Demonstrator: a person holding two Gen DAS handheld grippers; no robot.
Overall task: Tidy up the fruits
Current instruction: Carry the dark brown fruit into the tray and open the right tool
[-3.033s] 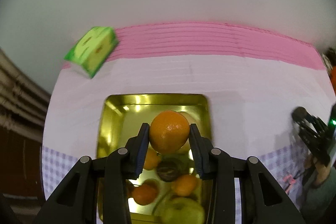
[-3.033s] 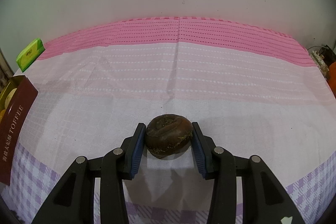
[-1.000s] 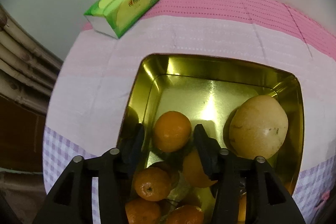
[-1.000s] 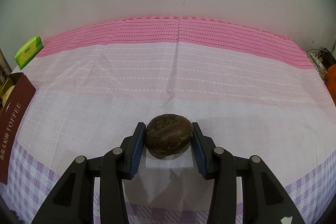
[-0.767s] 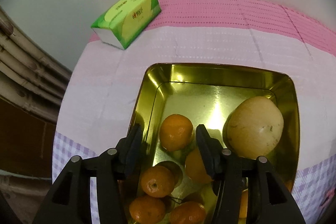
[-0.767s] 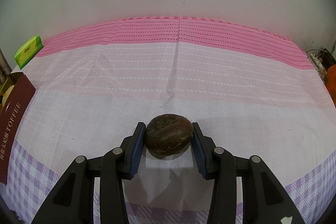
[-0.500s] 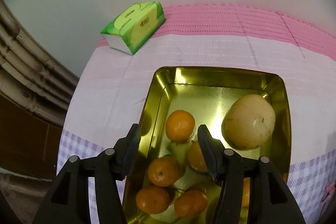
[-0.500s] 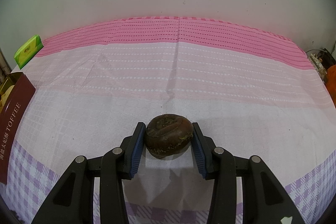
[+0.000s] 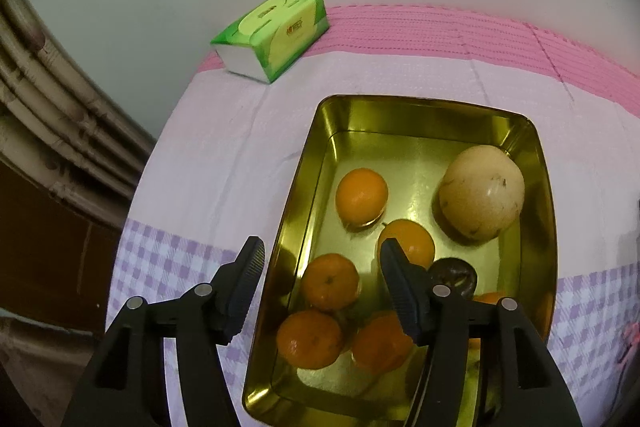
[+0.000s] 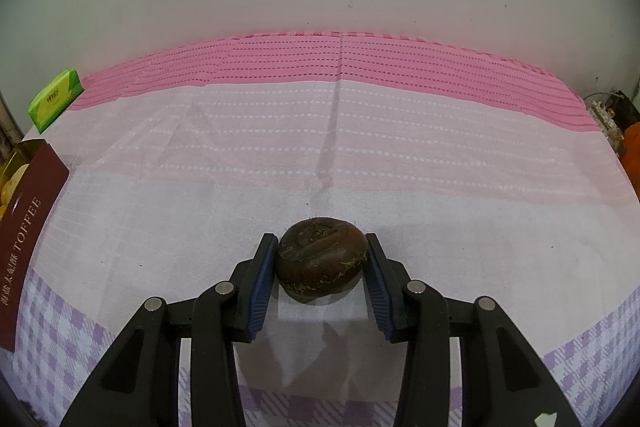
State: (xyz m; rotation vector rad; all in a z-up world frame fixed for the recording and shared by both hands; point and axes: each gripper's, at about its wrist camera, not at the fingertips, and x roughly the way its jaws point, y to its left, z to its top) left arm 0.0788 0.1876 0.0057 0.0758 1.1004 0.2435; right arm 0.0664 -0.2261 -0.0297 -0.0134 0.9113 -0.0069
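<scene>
Black left tongs (image 9: 320, 259) tilt down over gold tin (image 9: 538, 163), opening, empty; right tongs (image 10: 322, 263) clamp brown fruit (image 10: 322, 257)

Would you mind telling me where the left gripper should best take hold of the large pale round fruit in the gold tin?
Probably across the widest middle of the pale round fruit, coming straight down from above. It lies low in the gold tin close to the right wall, so a sideways approach looks blocked. One finger would go in the gap by the wall, the other on the open side toward the oranges.
</scene>
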